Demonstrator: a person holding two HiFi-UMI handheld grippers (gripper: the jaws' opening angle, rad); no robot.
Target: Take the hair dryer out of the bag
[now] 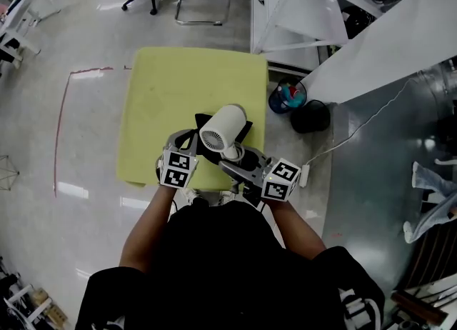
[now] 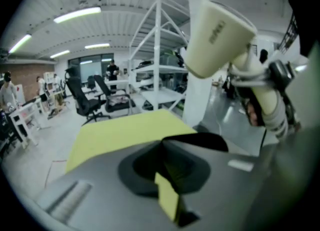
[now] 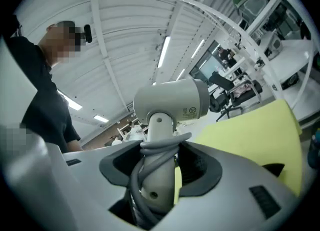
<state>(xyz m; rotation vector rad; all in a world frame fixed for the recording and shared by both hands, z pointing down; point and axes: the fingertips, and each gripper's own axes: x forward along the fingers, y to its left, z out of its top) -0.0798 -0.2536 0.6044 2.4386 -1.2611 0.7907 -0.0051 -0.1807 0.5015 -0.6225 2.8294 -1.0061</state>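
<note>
- White hair dryer (image 3: 170, 102): our right gripper's (image 3: 156, 175) jaws clamp its cord-wrapped handle.
- Our left gripper's (image 2: 167, 177) jaws are pinched shut on the black bag (image 2: 199, 139).

L hand-held gripper (image 1: 191, 143) jaws together, R hand-held gripper (image 1: 237, 161) clamped on hair dryer (image 1: 223, 130)

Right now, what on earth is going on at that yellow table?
A person has a gripper in each hand. The right gripper has its jaws closed on the handle of a white hair dryer, cord wound round it, holding it up above the yellow table. The left gripper has its jaws shut, seemingly pinching the edge of the black bag on the table. The dryer is already out of the bag.
</note>
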